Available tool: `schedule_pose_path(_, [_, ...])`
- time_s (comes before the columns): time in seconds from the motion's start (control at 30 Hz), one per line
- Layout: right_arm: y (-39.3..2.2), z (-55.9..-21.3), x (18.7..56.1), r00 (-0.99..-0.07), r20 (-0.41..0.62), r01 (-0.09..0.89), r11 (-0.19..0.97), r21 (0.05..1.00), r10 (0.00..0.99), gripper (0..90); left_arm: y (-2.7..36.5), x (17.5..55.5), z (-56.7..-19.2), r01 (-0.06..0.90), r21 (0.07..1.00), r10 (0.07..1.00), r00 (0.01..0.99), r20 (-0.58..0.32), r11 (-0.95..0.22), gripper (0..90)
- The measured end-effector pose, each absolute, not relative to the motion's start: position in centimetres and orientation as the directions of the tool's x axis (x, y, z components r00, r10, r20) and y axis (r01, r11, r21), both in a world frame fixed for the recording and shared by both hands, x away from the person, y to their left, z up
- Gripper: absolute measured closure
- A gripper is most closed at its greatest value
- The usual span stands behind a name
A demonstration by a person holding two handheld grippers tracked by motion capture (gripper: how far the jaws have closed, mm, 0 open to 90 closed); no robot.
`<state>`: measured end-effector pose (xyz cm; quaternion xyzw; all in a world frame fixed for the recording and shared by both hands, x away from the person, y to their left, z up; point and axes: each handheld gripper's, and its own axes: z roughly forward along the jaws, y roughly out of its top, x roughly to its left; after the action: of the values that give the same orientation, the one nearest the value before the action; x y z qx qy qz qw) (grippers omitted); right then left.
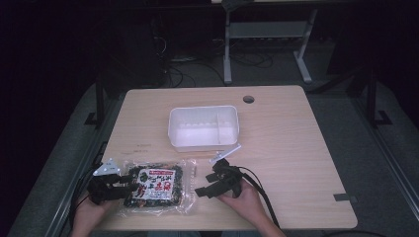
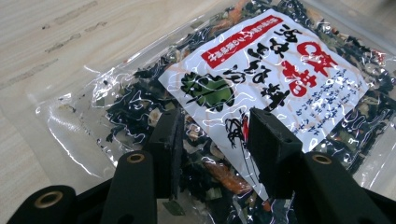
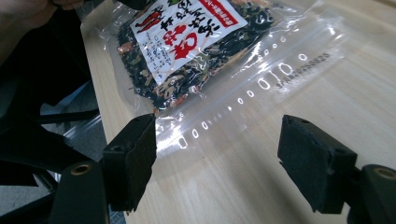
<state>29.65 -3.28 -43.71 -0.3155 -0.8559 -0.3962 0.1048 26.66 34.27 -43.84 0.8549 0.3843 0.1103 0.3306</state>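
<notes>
Down at about seven o'clock on the pale wooden table [image 1: 296, 148], close to its near edge, lies a flat clear plastic bag of dark dried greens with a white label printed in red and black characters [image 1: 158, 185]. At the bag's nine o'clock side the left gripper [image 1: 129, 183] reaches over it; in the left gripper view its two black jaws straddle a bunched part of the bag [image 2: 261, 79] at the label's corner, half closed around it, though whether the pads press the plastic I cannot tell. No earlier picture being at hand, only that half-closed stance can be stated. At the bag's three o'clock side the right gripper [image 1: 201, 191], held in a hand [image 1: 247, 200], points toward the bag's clear sealed margin. In the right gripper view its jaws stand wide apart and empty, the punched transparent edge of the bag [image 3: 196, 42] lying just ahead of them on the wood. At twelve o'clock from the bag, near the table's middle, sits a white rectangular plastic bin with a divider [image 1: 203, 127], and beyond it at one o'clock a round cable hole [image 1: 248, 98].
</notes>
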Motion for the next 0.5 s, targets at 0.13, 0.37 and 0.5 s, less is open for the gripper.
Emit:
schedule_pose_path(0.13, [-2.3, -44.1, 29.8, -0.773, 0.442, 0.632, 0.5, 0.592, 0.454, 27.8, 34.2, 26.7, -44.1, 0.593, 0.635, 0.729, 0.682, -0.067, -0.496, 55.7])
schedule_pose_path(0.37, [-1.7, -44.9, 30.1, -0.751, 0.465, 0.66, 0.517, 0.545, 0.468, 31.9, 34.5, 26.8, -44.3, 0.604, 0.622, 0.732, 0.677, -0.071, -0.498, 56.7])
schedule_pose_path(0.5, [-1.9, -45.1, 30.1, -0.742, 0.477, 0.671, 0.518, 0.531, 0.471, 35.3, 34.8, 26.8, -44.2, 0.61, 0.616, 0.739, 0.67, -0.066, -0.498, 56.7])
